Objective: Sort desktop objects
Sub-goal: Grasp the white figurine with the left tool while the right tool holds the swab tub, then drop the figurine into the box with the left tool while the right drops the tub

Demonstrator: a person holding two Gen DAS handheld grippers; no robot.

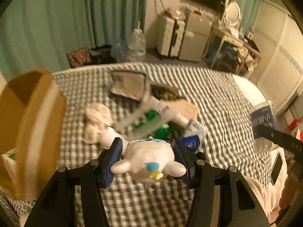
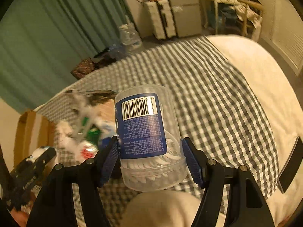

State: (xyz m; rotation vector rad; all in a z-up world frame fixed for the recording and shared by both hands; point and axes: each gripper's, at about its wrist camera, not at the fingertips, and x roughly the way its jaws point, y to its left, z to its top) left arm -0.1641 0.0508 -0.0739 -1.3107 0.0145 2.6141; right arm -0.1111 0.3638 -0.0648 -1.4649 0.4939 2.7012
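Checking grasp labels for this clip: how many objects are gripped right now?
2. A white duck figurine sits in the left hand-held gripper; a clear jar with a blue label sits in the right hand-held gripper.

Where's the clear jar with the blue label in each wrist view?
Left wrist: clear jar with the blue label at the far right edge, held by the right gripper, only one black finger showing.
Right wrist: jar centre, between the right gripper jaws, barcode facing the camera.
Shared landmark: cardboard box at the left of both.
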